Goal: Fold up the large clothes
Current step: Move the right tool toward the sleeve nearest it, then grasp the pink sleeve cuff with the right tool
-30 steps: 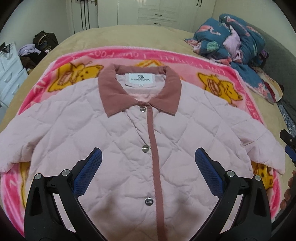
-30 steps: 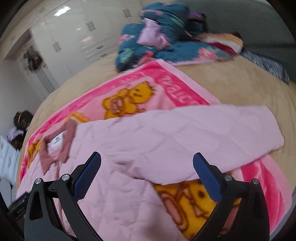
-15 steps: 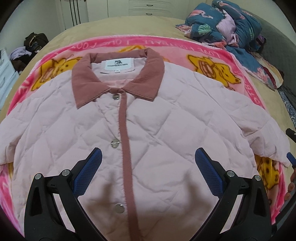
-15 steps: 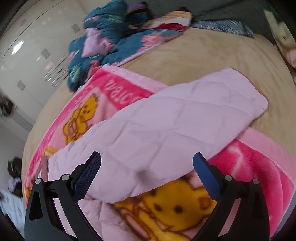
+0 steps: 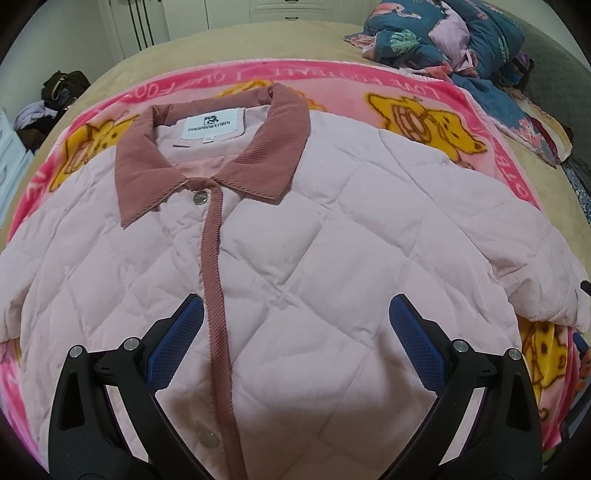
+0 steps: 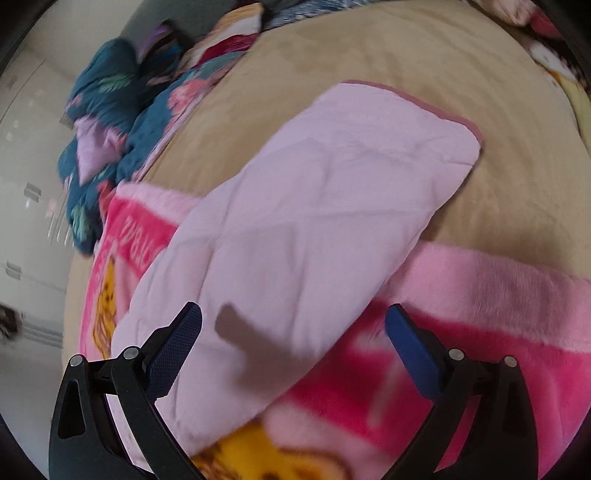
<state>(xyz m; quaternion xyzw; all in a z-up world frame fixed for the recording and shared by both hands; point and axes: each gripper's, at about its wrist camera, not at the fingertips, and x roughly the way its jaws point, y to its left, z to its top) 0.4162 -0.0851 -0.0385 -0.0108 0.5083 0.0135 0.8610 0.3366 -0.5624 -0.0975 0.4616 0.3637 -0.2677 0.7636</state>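
A pale pink quilted jacket (image 5: 314,258) lies face up and spread flat on a fleecy pink blanket (image 5: 388,79) printed with yellow cartoon bears, which in turn covers a tan bed (image 6: 424,55). The jacket's padding is stitched in a diamond grid; its dusty-rose collar (image 5: 207,155) and front placket are ribbed like corduroy, closed with round metal snaps, and a white rectangular label sits inside the neck. Above the jacket's chest, the left gripper (image 5: 291,332) hovers with its black arms and blue textured pads spread wide, holding nothing. The jacket's sleeve (image 6: 314,221) stretches out from the body, a soft rounded oblong whose cuff end reaches past the blanket's edge onto the bare bed. The right gripper (image 6: 293,332) is over the near part of that sleeve, jaws likewise wide apart and empty. Beyond the jacket's collar, a crumpled heap of dark teal floral bedding (image 5: 443,33) lies on the bed.
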